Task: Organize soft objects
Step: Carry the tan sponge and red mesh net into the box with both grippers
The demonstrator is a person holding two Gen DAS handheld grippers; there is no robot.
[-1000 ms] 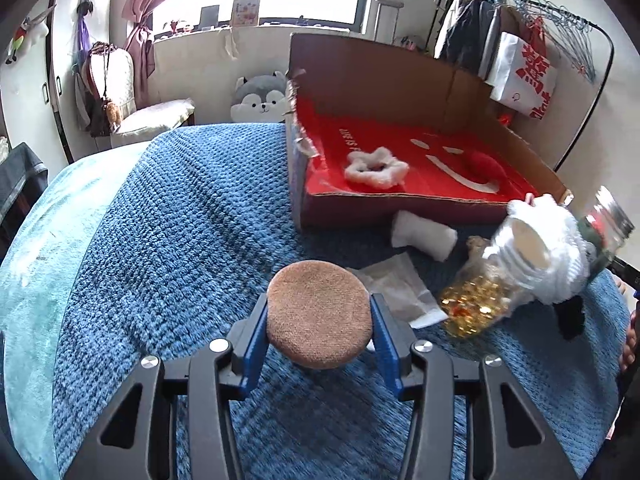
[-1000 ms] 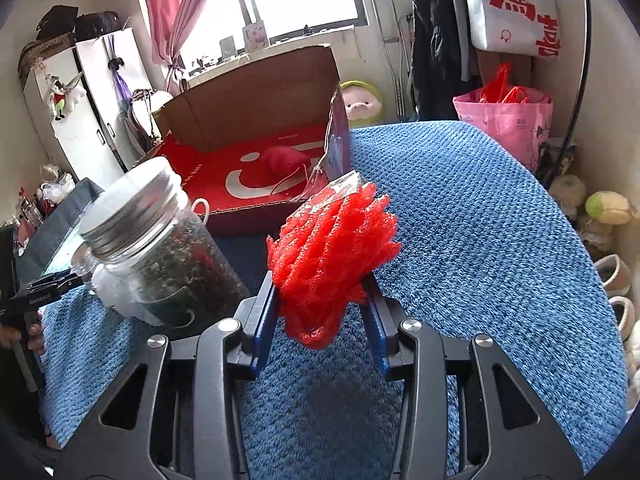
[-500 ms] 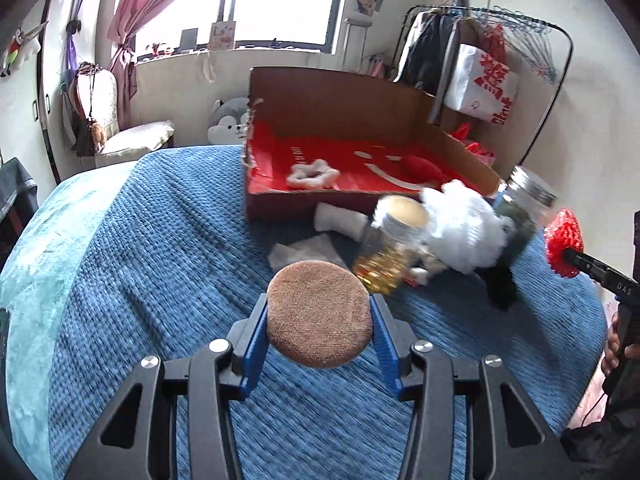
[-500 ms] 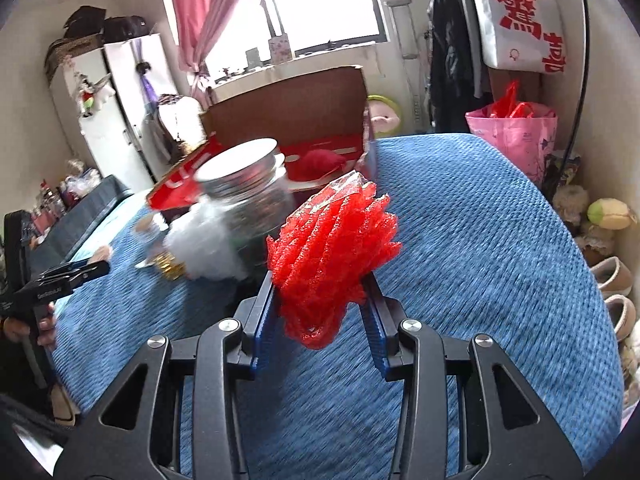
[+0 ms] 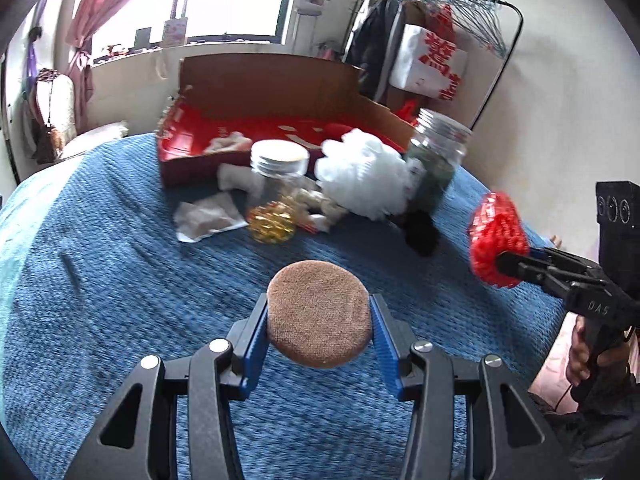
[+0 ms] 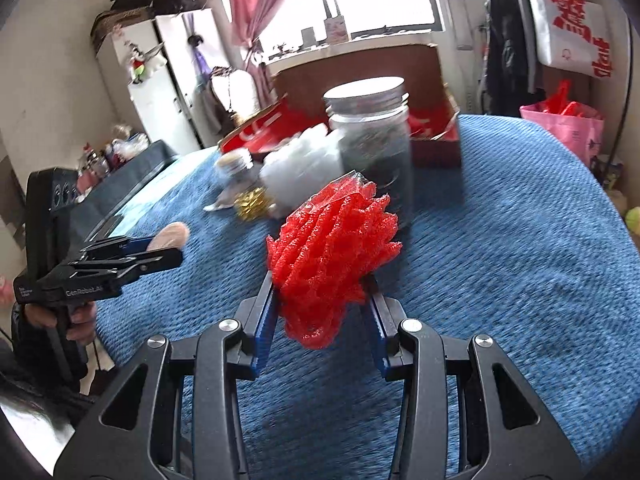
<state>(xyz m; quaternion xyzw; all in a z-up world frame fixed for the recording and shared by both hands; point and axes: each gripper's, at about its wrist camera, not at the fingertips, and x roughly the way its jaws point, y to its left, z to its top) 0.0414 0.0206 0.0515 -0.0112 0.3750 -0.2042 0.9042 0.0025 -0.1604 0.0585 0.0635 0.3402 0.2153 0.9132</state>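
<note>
I held a brown pad (image 5: 318, 314) in my left gripper (image 5: 318, 320) and a red mesh puff (image 6: 332, 252) in my right gripper (image 6: 322, 300), neither yet boxed; a white puff (image 5: 362, 178) still lay mid-bed (image 5: 100, 280) by the box (image 5: 192, 160).

You see a knitted blue blanket (image 5: 120, 280). A brown round pad (image 5: 318, 314) sits between blue pads (image 5: 256, 344). A red mesh puff (image 6: 332, 256) shows too, a white puff (image 5: 360, 180), a red-lined brown box (image 5: 272, 96), gold beads (image 5: 272, 222) and pink curtain (image 6: 256, 8).
</note>
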